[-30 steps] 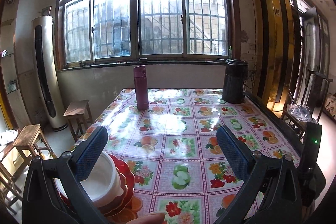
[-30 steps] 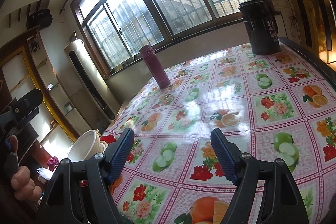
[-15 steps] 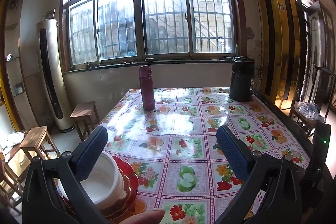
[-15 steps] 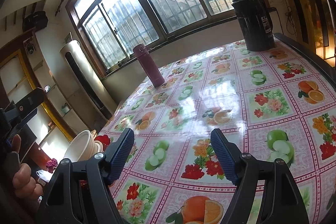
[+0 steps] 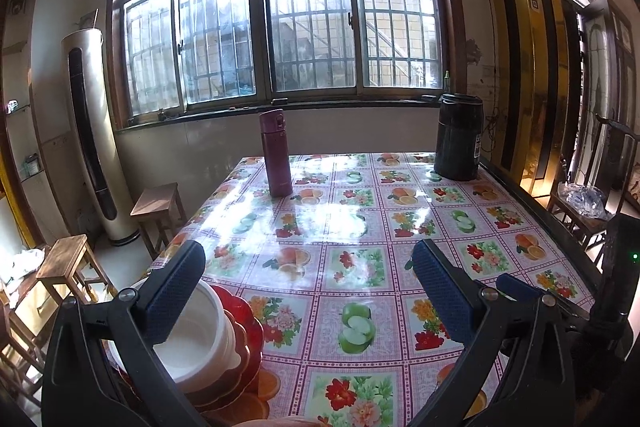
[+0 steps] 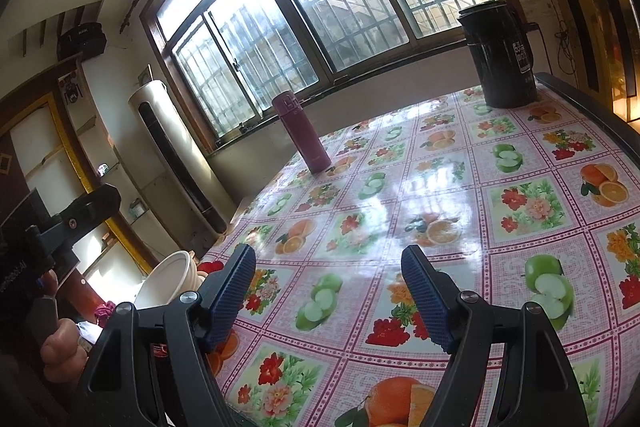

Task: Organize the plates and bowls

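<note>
A stack of white bowls sat on red plates at the near left corner of the counter, beside the left gripper, whose fingers stood wide open and empty. The right gripper also hung open over the fruit-print cloth, holding nothing. Only its view caught the person's hand at the left edge. A maroon flask and black kettle stood near the barred window.
</note>
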Motion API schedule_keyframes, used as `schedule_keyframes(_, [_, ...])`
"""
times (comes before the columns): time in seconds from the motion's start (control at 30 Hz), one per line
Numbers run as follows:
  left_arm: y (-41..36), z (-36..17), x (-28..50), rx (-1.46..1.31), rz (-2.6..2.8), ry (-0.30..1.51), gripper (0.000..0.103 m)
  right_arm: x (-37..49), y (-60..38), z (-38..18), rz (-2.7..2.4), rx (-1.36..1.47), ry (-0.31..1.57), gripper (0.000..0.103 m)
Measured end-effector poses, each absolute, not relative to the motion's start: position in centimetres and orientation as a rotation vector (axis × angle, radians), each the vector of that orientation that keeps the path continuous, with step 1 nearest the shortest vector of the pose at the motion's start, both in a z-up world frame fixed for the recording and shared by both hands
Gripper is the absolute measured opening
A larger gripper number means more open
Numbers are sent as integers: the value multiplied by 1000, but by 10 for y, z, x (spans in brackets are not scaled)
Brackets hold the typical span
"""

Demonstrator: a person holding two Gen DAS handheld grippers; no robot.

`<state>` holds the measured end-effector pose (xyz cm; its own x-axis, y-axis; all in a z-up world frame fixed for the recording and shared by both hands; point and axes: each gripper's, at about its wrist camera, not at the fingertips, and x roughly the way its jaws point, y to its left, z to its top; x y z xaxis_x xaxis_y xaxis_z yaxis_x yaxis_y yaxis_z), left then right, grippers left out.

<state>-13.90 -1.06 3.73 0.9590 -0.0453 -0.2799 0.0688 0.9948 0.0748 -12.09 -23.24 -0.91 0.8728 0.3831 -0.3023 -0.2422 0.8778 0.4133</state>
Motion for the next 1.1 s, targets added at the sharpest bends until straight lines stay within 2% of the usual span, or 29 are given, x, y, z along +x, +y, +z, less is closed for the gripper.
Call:
schedule_keyframes(0.37, [46,22,-144,26,76,321,103,-159,-176,22,464,249,207,85])
schedule_keyframes(0.7, [107,11,-154,-21,220,347,103,-160,-86,20,624,126,262,85])
schedule_keyframes(1.1, [136,3,-151,-80,249,371,103,-159,-51,12,638,72,318,85])
